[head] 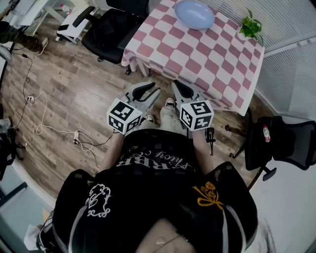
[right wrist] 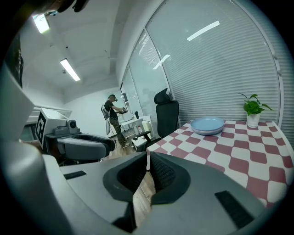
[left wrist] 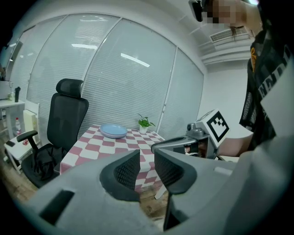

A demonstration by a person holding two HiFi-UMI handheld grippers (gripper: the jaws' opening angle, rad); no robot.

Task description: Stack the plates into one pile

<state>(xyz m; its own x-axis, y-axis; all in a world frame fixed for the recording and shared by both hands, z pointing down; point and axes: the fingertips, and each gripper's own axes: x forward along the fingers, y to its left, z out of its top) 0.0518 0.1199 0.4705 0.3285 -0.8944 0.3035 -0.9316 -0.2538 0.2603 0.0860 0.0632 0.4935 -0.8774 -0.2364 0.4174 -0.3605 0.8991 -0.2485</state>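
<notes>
Two light blue plates (head: 194, 13) sit stacked in one pile at the far end of the pink-and-white checked table (head: 197, 59); both gripper views show the pile (left wrist: 113, 131) (right wrist: 207, 125) well ahead of the jaws. My left gripper (head: 156, 88) (left wrist: 147, 167) hovers over the wooden floor short of the table, its jaws nearly together with only a slim gap and nothing in them. My right gripper (head: 176, 83) (right wrist: 148, 167) hangs beside it near the table's edge, pads touching, empty.
A small potted plant (head: 251, 27) stands at the table's far right corner. One black office chair (head: 111, 29) is at the table's left, another (head: 281, 141) at the right. Cables (head: 49, 123) trail across the floor at left. A person (right wrist: 113, 114) stands far back.
</notes>
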